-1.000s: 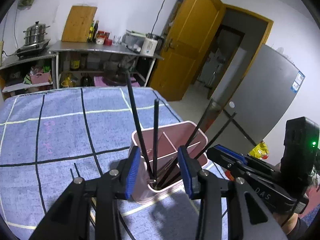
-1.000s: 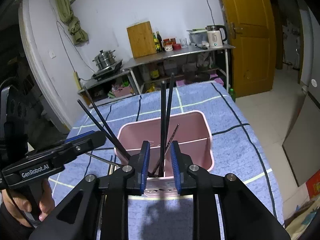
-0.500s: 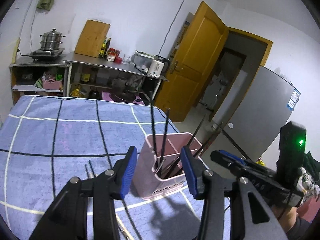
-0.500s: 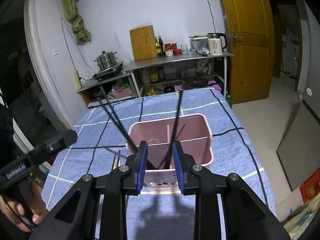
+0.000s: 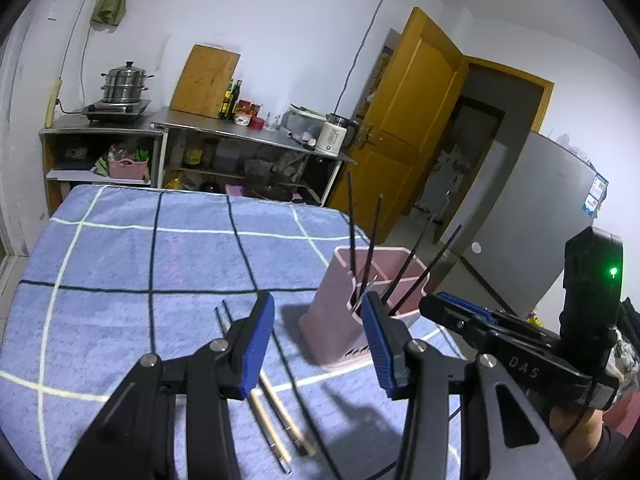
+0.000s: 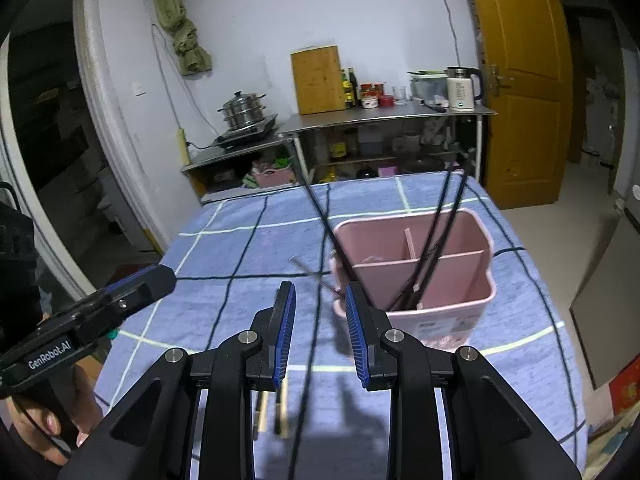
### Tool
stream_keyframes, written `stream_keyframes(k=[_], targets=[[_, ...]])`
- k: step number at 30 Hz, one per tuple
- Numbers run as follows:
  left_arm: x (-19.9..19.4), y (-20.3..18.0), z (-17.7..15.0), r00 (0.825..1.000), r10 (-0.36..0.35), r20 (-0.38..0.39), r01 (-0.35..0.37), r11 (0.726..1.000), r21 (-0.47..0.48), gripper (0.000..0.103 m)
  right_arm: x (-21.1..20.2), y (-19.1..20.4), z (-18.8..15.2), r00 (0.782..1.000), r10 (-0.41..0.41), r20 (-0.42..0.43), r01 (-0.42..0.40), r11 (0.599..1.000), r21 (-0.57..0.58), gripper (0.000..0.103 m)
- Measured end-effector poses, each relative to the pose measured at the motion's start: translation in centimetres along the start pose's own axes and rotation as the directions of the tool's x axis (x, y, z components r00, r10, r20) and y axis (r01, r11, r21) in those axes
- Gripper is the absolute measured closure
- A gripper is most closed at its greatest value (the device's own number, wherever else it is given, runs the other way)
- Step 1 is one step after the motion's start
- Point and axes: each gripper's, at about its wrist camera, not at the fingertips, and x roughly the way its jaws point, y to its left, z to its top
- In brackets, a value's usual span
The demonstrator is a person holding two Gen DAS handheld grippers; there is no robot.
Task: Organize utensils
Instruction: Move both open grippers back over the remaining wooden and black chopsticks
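Note:
A pink divided utensil holder (image 5: 340,320) stands on the blue checked cloth, with several black chopsticks (image 5: 352,232) leaning in its near compartment. My left gripper (image 5: 318,344) hovers open just before it and to its left, nothing between the pads. Under it lie loose chopsticks (image 5: 276,420) with pale wooden ends and a thin black one (image 5: 296,380). In the right wrist view my right gripper (image 6: 320,336) is open, left of the holder (image 6: 440,300), above the loose chopsticks (image 6: 262,412). Each gripper shows in the other's view: the right gripper (image 5: 500,332), the left gripper (image 6: 132,284).
The blue checked cloth (image 5: 120,260) covers the table; its right edge drops off just past the holder. Beyond the far edge stand steel kitchen shelves (image 5: 240,132) with pots, bottles and a kettle. A yellow door (image 5: 408,120) and a grey fridge (image 5: 540,220) are at the right.
Both grippers have backed away from the holder and shifted left, their jaws a little wider. The black chopsticks that stood between the pads now lean free in the holder. Loose chopsticks came into view.

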Motion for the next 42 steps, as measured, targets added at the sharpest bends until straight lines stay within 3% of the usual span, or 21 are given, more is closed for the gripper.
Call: stream_keyframes(k=[14, 29, 42], targets=[[1.0, 3.6, -4.6, 0.985, 0.117, -0.125, -0.120, 0.993, -0.017, 0.056, 2.4, 0.9, -4.4, 0.993, 0.093, -0.075, -0.092, 0.996, 0.011, 0.076], [8.7, 6.6, -8.8, 0.937, 0.176, -0.302, -0.197, 0.980, -0.040, 0.056, 8.3, 1.6, -8.3, 0.968, 0.129, -0.215, -0.137, 0.990, -0.023, 0.077], [12.0, 6.8, -9.2, 0.917, 0.211, -0.340, -0.229, 0.973, -0.014, 0.056, 13.5, 1.7, -10.1, 0.945, 0.125, -0.303, -0.137, 0.990, -0.020, 0.081]])
